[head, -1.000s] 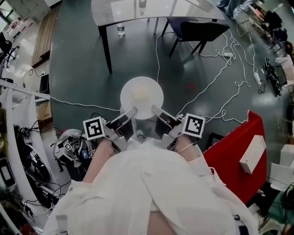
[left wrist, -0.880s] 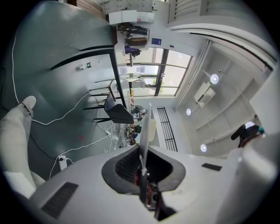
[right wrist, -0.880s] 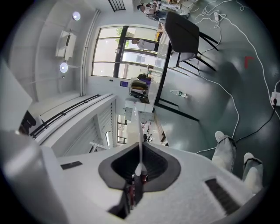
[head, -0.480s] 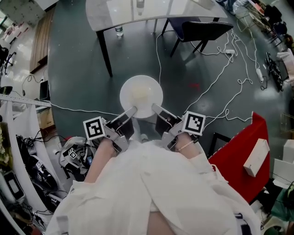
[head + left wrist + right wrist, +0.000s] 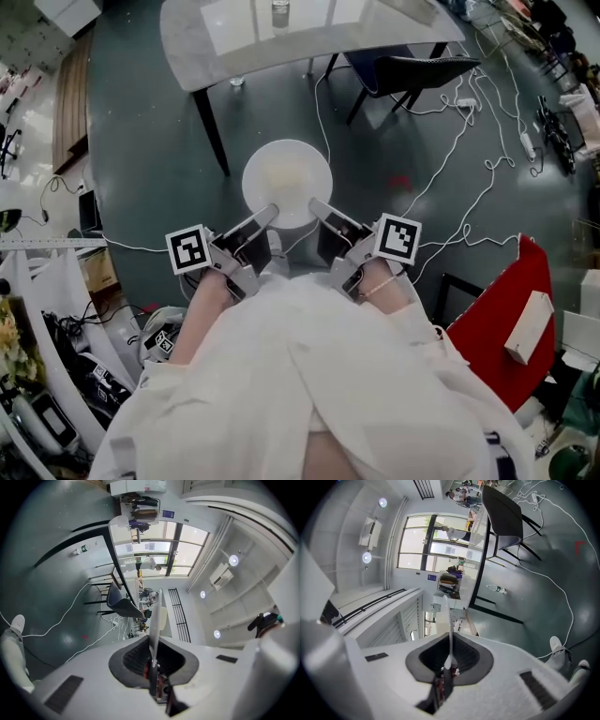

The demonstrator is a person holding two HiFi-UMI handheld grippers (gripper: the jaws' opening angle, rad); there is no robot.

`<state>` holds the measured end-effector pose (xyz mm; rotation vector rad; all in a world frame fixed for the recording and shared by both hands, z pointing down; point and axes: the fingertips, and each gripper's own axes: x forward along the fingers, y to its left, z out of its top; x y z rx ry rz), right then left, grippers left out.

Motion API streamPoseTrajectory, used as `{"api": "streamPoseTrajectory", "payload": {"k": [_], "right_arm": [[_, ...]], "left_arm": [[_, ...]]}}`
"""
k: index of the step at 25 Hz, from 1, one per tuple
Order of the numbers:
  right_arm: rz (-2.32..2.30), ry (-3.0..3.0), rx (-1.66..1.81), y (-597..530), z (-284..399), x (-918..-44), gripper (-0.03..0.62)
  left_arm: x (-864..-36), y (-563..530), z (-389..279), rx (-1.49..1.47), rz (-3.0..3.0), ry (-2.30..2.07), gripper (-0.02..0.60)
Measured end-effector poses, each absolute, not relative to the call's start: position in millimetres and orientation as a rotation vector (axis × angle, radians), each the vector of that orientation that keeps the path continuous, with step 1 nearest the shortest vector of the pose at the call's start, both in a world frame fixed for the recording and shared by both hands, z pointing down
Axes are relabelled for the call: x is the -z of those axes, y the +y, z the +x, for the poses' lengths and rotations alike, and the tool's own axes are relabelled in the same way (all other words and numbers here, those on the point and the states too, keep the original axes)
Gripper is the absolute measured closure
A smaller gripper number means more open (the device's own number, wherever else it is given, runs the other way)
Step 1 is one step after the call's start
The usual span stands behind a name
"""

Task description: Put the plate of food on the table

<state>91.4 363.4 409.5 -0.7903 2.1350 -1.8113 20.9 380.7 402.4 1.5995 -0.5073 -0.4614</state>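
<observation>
Dark green floor [image 5: 150,178]. White table [image 5: 225,47] on black legs ahead, dark chair [image 5: 412,70] beside. Red board [image 5: 487,309] at right. Large windows [image 5: 145,557], round ceiling lights [image 5: 233,560].

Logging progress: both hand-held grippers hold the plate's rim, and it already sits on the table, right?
No. The head view shows the plate above the floor, short of the table; the left hand-held gripper and right hand-held gripper do hold its rim.
</observation>
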Motion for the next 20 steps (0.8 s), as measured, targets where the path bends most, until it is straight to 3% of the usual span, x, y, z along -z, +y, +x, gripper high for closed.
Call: {"api": "streamPoseTrajectory", "payload": {"k": [20], "right_arm": [[-0.753,2.176,1.721,212.3,21.9,-386.9,0.583]], "left_arm": [[-385.0,229.8,-46.1,0.455,1.683,-0.462,0.543]]}}
